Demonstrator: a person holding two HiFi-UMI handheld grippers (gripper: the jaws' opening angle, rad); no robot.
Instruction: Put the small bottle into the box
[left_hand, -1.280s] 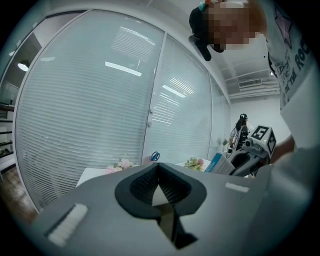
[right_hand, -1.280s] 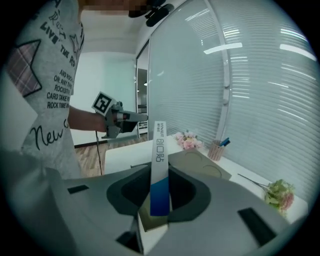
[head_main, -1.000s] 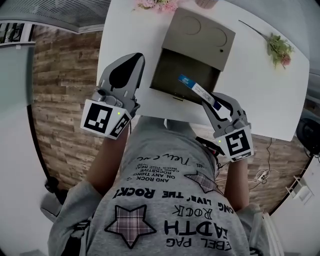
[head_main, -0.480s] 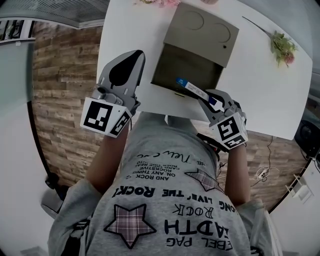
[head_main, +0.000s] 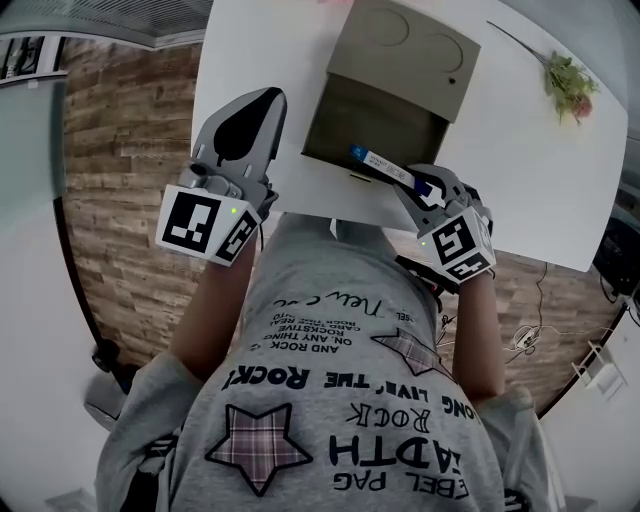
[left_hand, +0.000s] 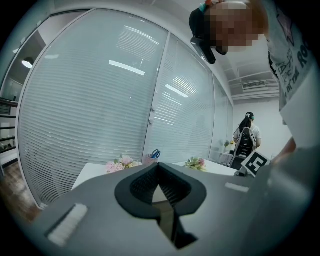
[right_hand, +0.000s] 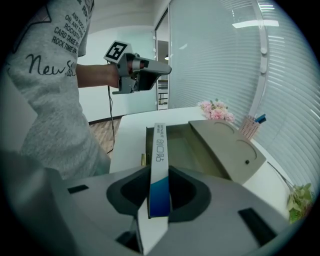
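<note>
A slim white-and-blue carton (head_main: 385, 168) is clamped between the jaws of my right gripper (head_main: 418, 192). Its far end reaches over the near edge of the olive box (head_main: 410, 60), above the box's open, dark compartment (head_main: 370, 125). In the right gripper view the carton (right_hand: 160, 160) stands on edge between the pads and points at the box (right_hand: 225, 150). My left gripper (head_main: 258, 105) hovers over the table's left edge beside the box. Its jaws are shut with nothing between them, as the left gripper view (left_hand: 159, 187) shows.
The white table (head_main: 520, 180) carries a flower sprig (head_main: 565, 80) at the far right, pink flowers (right_hand: 215, 111) and a pink pen cup (right_hand: 250, 127) behind the box. The person's torso stands against the table's near edge. Another person sits far off (left_hand: 246, 140).
My right gripper has sunk and tipped toward the box, bringing the carton's far end closer over the open compartment. The left gripper has stayed almost still.
</note>
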